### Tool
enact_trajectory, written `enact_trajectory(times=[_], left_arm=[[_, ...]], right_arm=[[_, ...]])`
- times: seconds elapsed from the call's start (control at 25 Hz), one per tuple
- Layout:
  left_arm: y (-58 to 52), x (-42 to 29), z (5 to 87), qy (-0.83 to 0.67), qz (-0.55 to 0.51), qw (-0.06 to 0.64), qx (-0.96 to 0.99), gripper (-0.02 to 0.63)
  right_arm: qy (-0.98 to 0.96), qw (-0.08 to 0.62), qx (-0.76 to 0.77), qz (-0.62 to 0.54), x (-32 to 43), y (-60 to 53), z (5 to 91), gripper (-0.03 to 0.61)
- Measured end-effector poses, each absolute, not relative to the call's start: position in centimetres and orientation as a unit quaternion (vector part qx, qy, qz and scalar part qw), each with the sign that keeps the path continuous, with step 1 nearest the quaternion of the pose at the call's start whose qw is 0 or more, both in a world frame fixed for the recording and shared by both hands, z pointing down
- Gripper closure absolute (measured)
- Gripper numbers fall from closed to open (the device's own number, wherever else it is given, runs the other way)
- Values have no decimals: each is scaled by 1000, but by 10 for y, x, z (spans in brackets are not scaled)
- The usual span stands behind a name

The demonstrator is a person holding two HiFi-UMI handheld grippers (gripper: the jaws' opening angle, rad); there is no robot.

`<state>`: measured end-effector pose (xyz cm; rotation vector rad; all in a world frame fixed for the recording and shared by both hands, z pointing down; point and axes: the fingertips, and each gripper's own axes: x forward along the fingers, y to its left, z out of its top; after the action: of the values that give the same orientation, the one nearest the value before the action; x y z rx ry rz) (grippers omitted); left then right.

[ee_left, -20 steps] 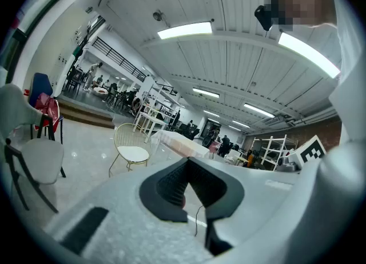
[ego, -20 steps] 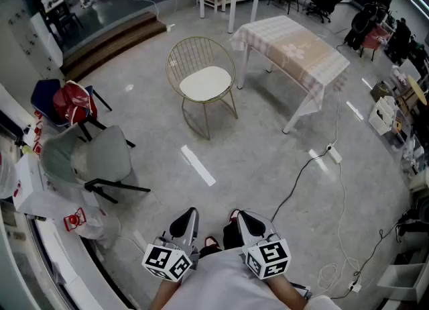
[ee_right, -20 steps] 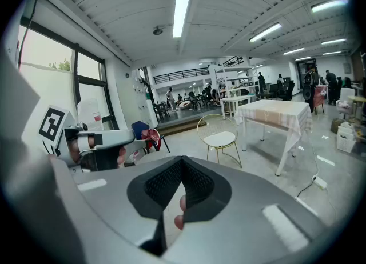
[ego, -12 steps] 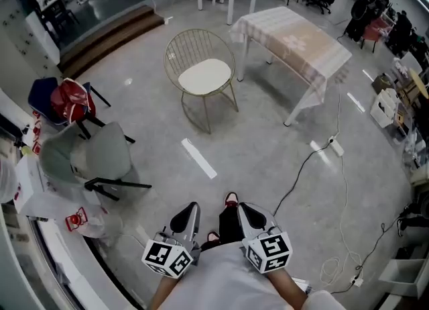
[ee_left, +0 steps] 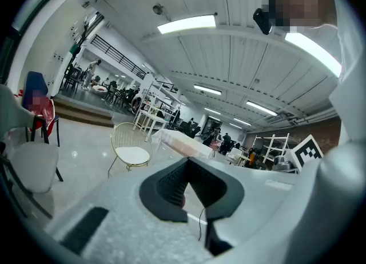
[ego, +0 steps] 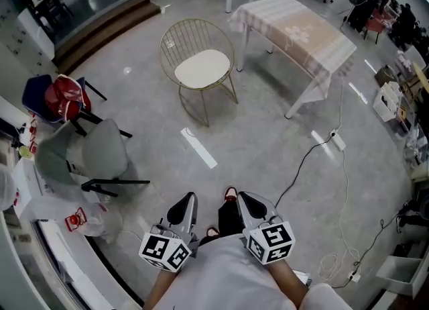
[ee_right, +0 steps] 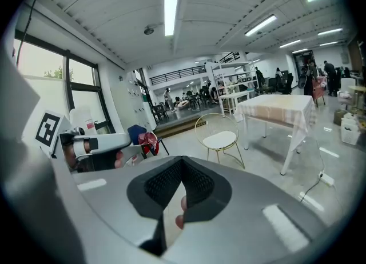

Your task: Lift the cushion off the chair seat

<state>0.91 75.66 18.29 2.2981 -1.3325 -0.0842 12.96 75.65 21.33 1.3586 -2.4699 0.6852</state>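
Note:
A gold wire chair (ego: 196,54) stands on the grey floor far ahead of me, with a white round cushion (ego: 202,68) lying on its seat. My left gripper (ego: 184,207) and right gripper (ego: 249,202) are held close to my body, side by side, both shut and empty, far short of the chair. In the left gripper view the chair (ee_left: 124,137) and cushion (ee_left: 132,155) are small, left of the shut jaws (ee_left: 187,163). The right gripper view has the cushion (ee_right: 220,139) beyond its shut jaws (ee_right: 182,163).
A table with a checked cloth (ego: 298,33) stands just right of the chair. A grey chair (ego: 100,158) and a blue chair with a red bag (ego: 64,97) are at the left. A white tape strip (ego: 199,147) and a cable with a power strip (ego: 333,141) lie on the floor.
The chair and the tape strip have slid a little upward in the head view. A red shoe has stepped forward between the grippers. Both grippers stay shut near my body.

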Motion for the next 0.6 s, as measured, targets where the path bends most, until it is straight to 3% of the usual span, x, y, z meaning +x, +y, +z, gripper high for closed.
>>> enact_trajectory(times=[0.6], left_arm=[[670, 37, 183, -500, -20, 245, 830, 609]], right_arm=[[-856, 109, 441, 248, 152, 669, 212, 572]])
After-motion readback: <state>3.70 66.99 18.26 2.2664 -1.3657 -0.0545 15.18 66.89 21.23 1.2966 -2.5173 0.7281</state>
